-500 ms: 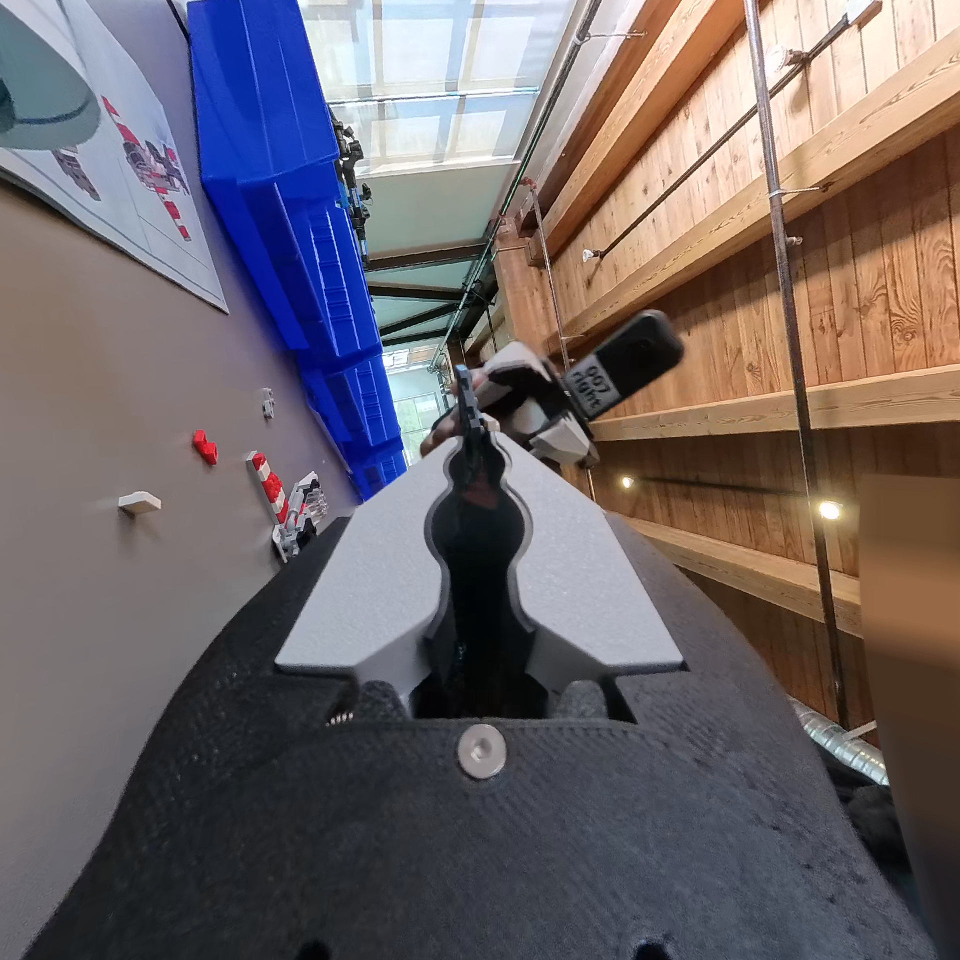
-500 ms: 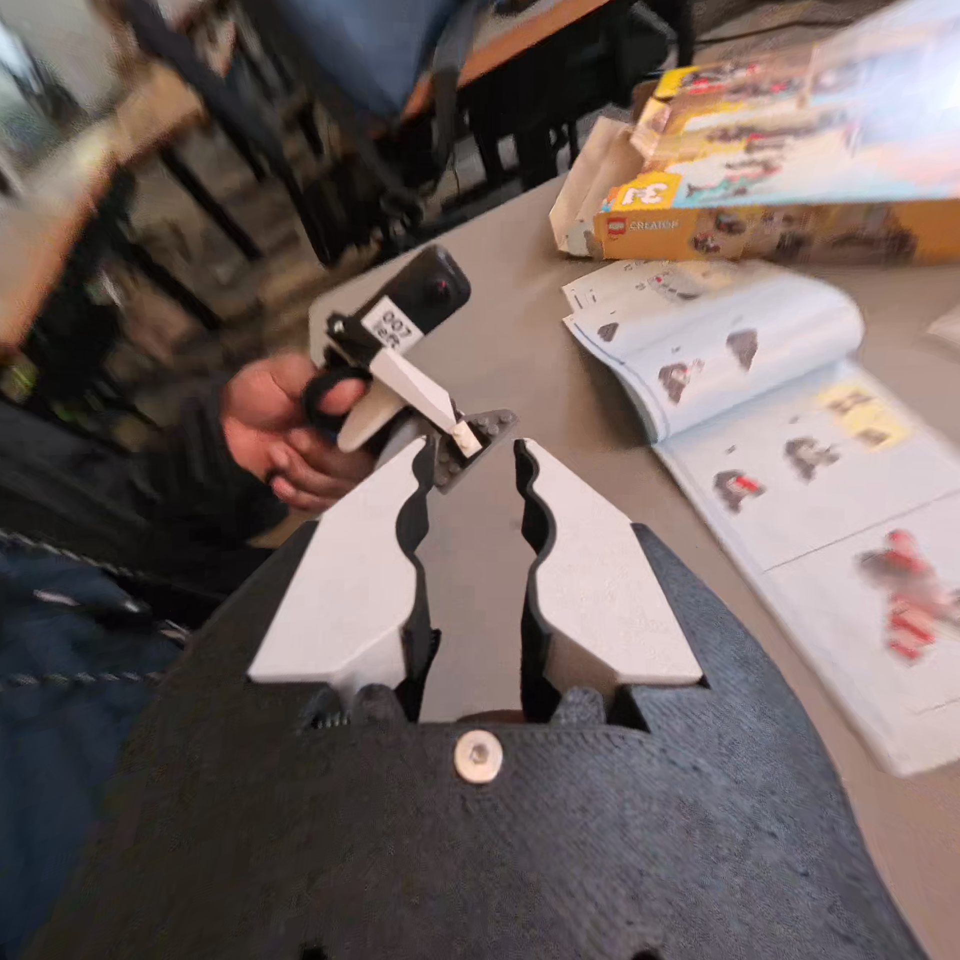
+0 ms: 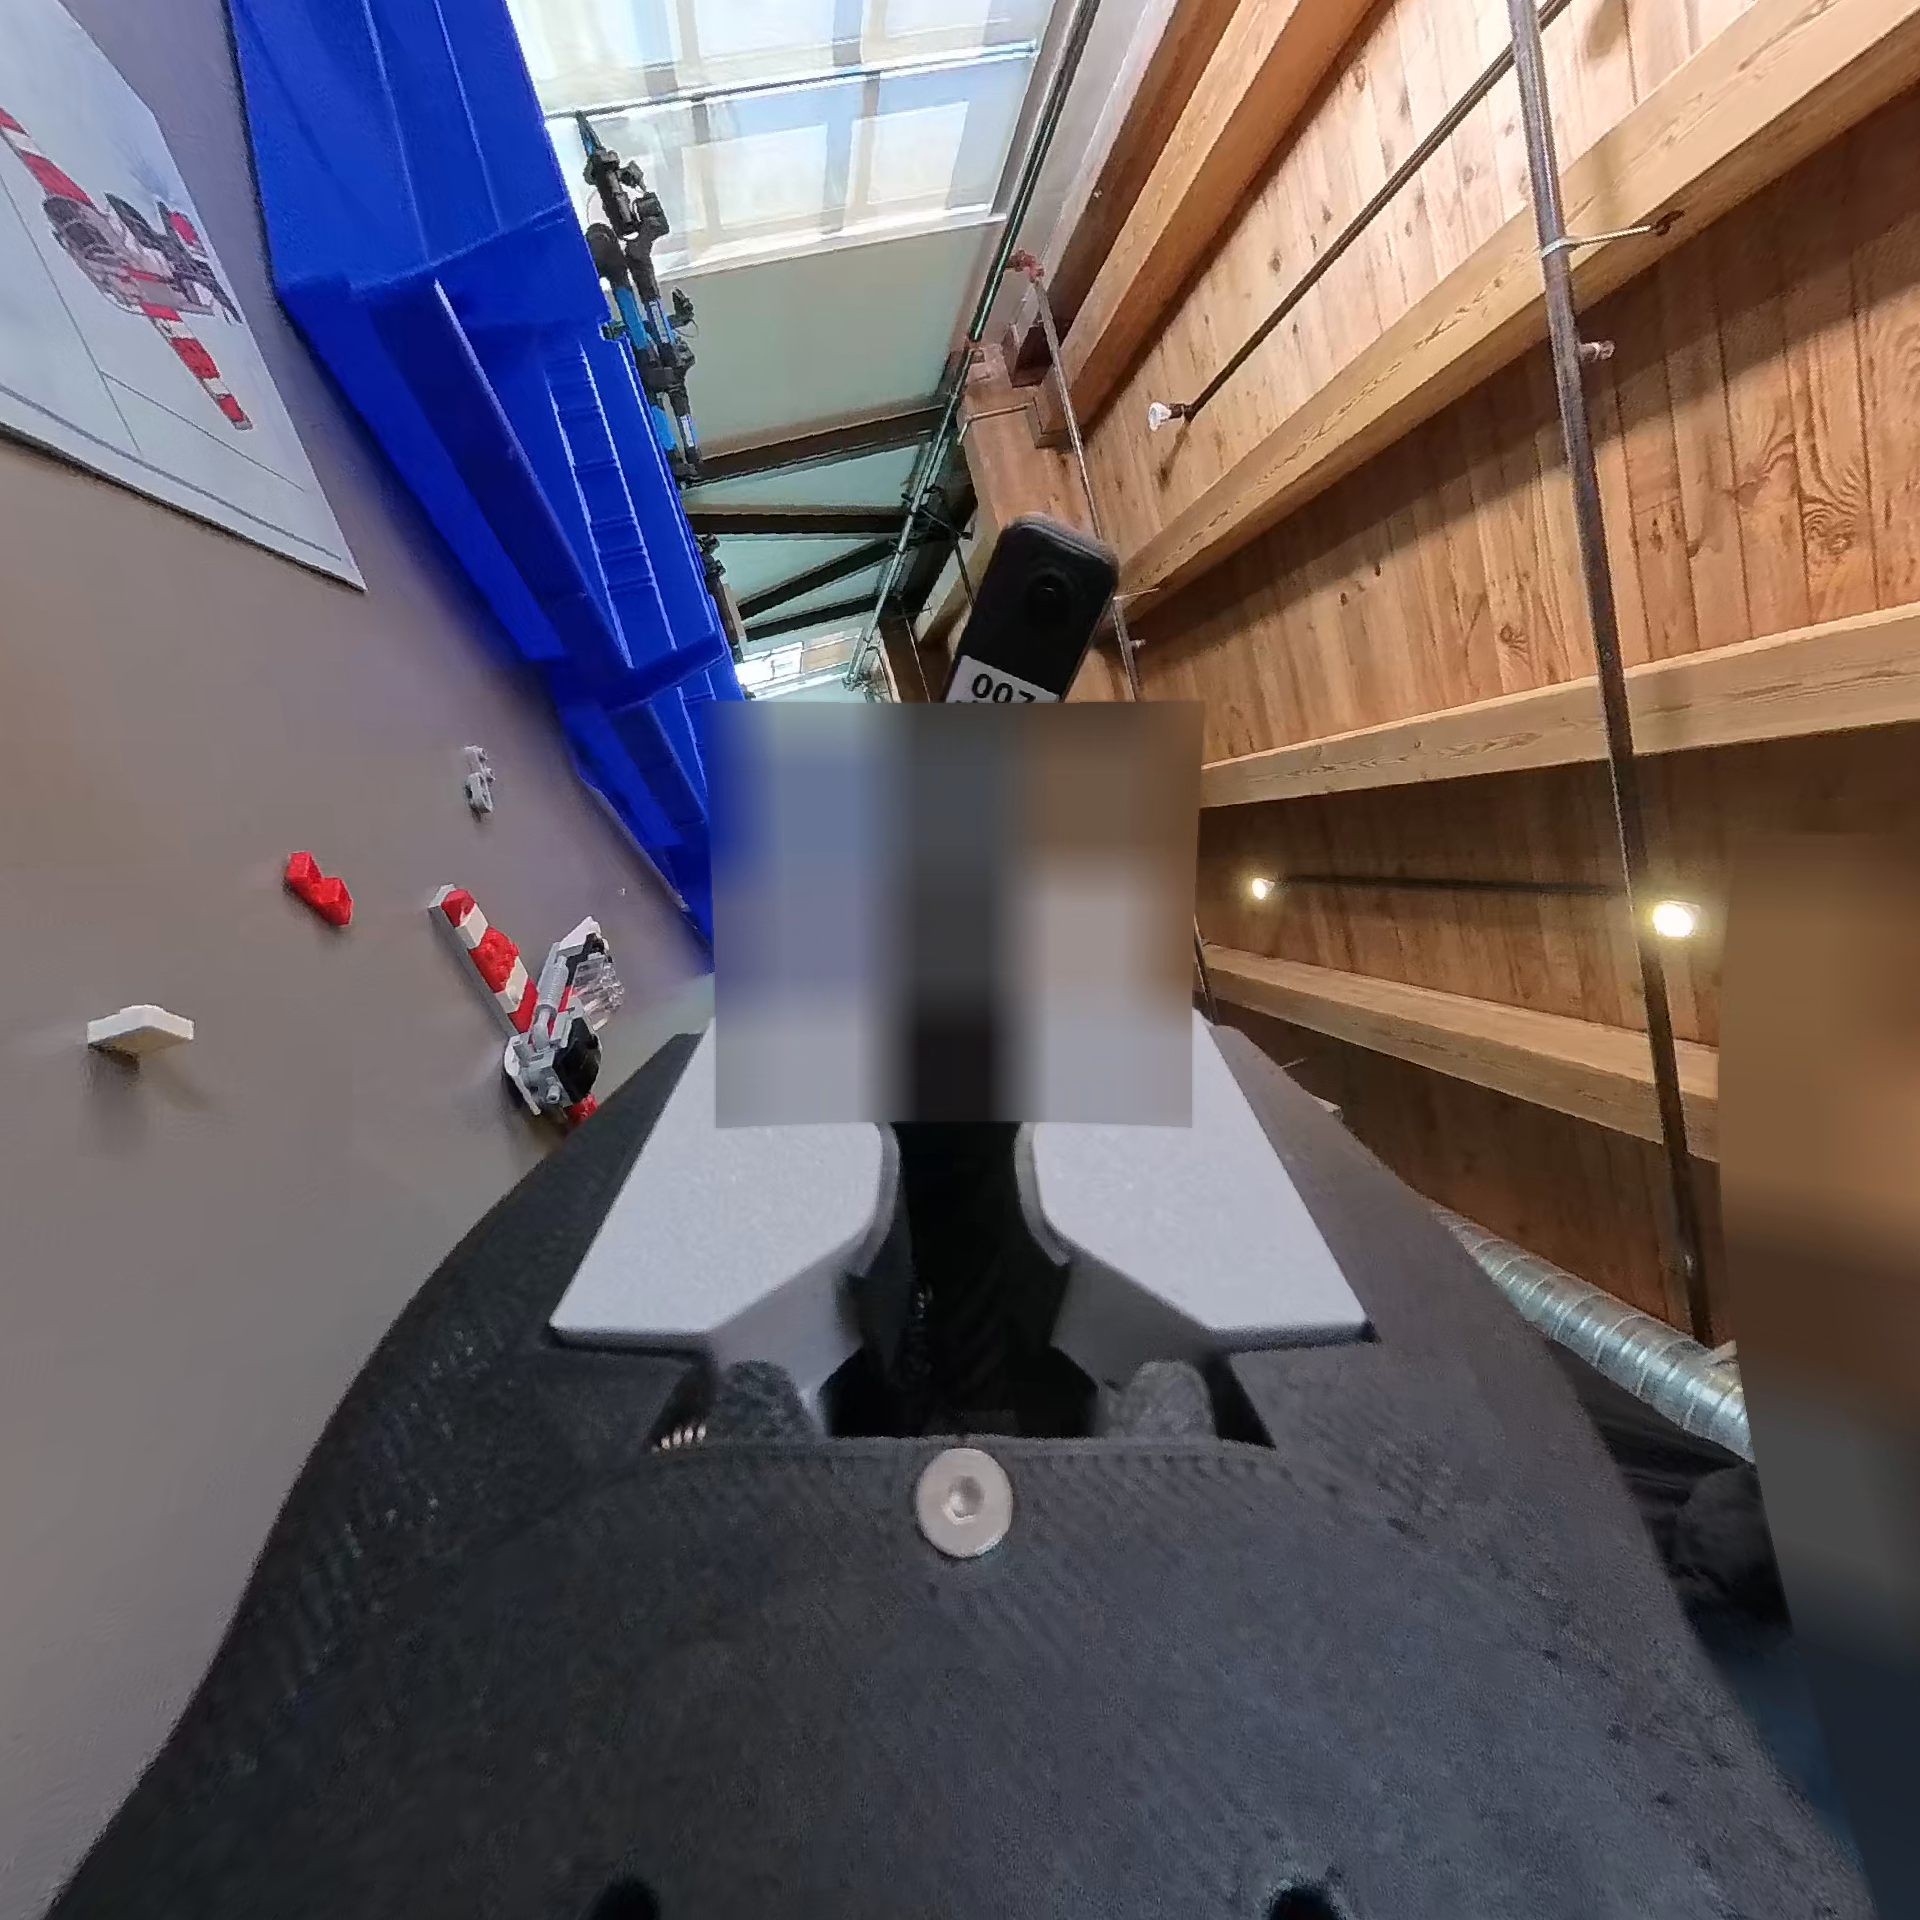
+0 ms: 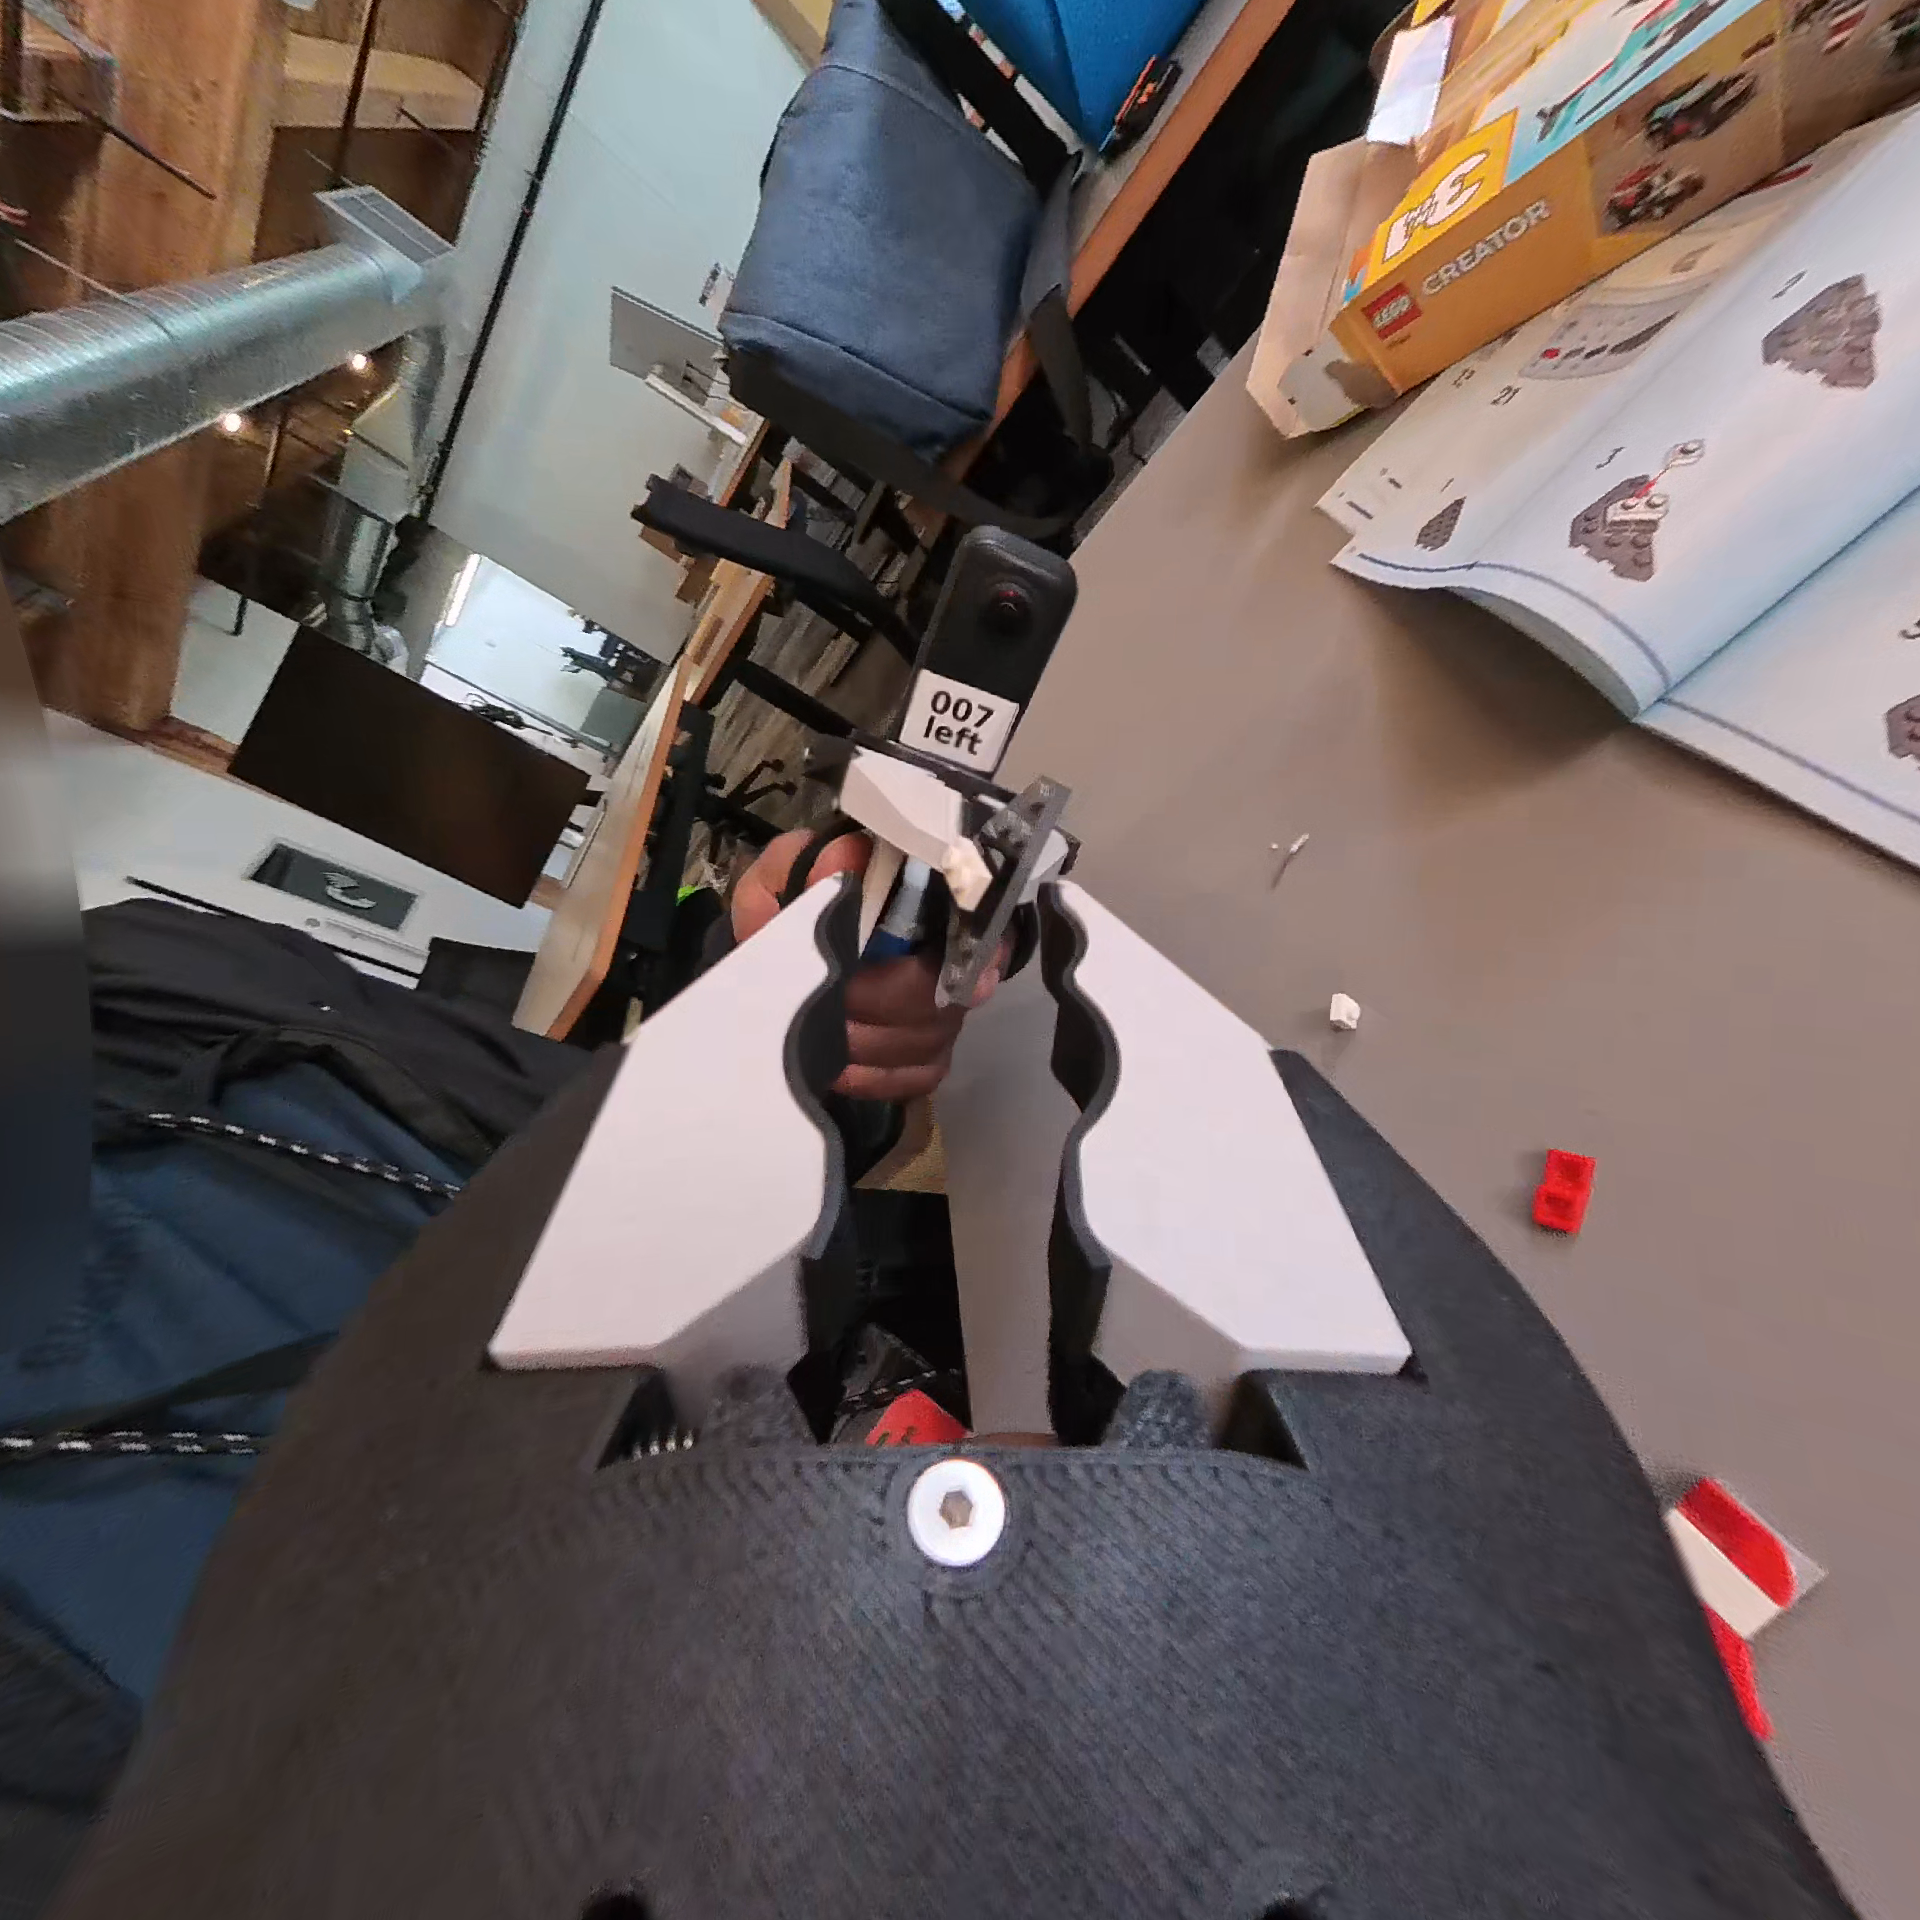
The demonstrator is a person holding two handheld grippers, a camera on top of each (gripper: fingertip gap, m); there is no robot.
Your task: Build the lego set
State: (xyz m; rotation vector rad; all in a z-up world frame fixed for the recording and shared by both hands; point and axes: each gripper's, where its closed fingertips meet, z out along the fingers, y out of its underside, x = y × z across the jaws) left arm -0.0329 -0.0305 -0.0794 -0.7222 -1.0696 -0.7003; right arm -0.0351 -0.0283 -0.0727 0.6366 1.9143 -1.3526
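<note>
While the left gripper pinches a grey plate, the right gripper faces it, parted and empty.

Readable print was on a white sticker on a black camera, the yellow box, and the booklet pages.

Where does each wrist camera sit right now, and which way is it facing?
Left wrist view: on the left gripper, rolled sideways, table at left, facing the right gripper's camera; own fingers show, tips hidden.
Right wrist view: on the right gripper, facing the left gripper, shut on a plate, and the hand behind it; own open fingers show.
Shared: red brick, manual; each sees the other gripper.
</note>
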